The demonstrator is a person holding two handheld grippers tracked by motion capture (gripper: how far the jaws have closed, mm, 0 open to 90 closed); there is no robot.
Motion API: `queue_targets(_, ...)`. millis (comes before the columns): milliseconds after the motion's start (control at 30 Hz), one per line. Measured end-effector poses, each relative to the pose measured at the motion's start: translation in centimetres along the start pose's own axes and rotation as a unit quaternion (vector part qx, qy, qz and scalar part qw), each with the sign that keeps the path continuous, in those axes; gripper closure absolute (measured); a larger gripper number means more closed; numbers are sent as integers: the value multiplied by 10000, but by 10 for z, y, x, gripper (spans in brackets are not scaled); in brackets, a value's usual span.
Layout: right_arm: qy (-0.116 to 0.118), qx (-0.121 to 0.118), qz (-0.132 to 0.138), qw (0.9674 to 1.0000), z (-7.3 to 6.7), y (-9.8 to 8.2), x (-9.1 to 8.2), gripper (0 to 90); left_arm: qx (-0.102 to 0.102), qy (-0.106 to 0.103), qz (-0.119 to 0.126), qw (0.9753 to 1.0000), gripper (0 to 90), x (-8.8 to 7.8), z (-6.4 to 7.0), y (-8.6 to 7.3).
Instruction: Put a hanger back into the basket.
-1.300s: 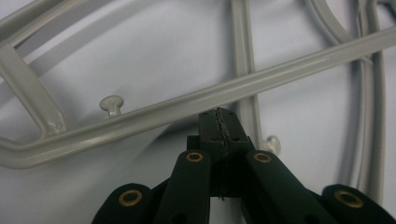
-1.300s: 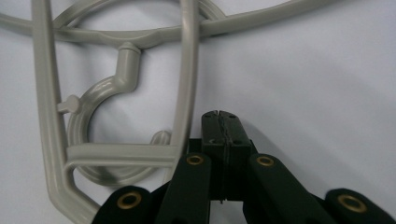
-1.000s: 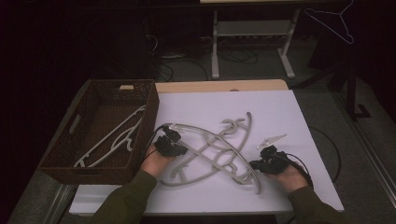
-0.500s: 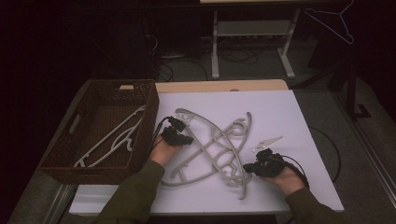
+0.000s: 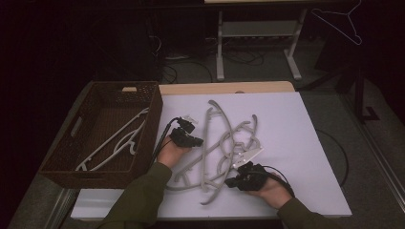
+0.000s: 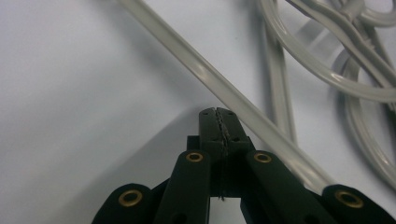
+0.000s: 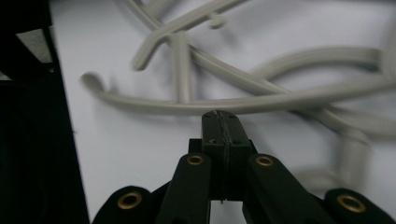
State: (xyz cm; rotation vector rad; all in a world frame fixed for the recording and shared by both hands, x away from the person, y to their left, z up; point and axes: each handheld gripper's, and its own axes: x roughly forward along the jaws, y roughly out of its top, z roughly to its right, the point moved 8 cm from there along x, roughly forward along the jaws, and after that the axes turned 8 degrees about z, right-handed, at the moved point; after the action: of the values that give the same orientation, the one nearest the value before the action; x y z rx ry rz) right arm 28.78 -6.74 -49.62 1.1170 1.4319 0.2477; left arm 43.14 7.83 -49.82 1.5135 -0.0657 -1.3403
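A tangle of several grey plastic hangers (image 5: 224, 143) lies in the middle of the white table (image 5: 296, 124). My left gripper (image 5: 196, 141) is at the tangle's left side, jaws shut with nothing in them. In the left gripper view its tips (image 6: 219, 115) rest beside a straight hanger bar (image 6: 243, 105) that runs diagonally. My right gripper (image 5: 229, 182) sits at the tangle's lower right, pointing left, also shut and empty. In the right gripper view its tips (image 7: 219, 117) stand just under a curved hanger arm (image 7: 261, 101).
A brown woven basket (image 5: 152, 119) stands at the table's left edge with white hangers (image 5: 119, 140) inside. A wire hanger (image 5: 336, 19) hangs at the far right behind the table. A metal stand (image 5: 258, 33) and cables are on the floor beyond.
The right gripper has slid left toward the tangle. The left gripper has shifted up and right, and the long hangers have swung from lying across to standing more upright on the table.
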Motion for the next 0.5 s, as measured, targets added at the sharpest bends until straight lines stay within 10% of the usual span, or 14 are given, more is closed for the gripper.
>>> queue_targets(367,211,-537,-126,9983,-20,12,33,897,237,22,96,9997,828,-8,7,8)
queue_targets(500,196,-227,59,9995,-19,14,19,850,300,83,153,9994,693,-23,11,11)
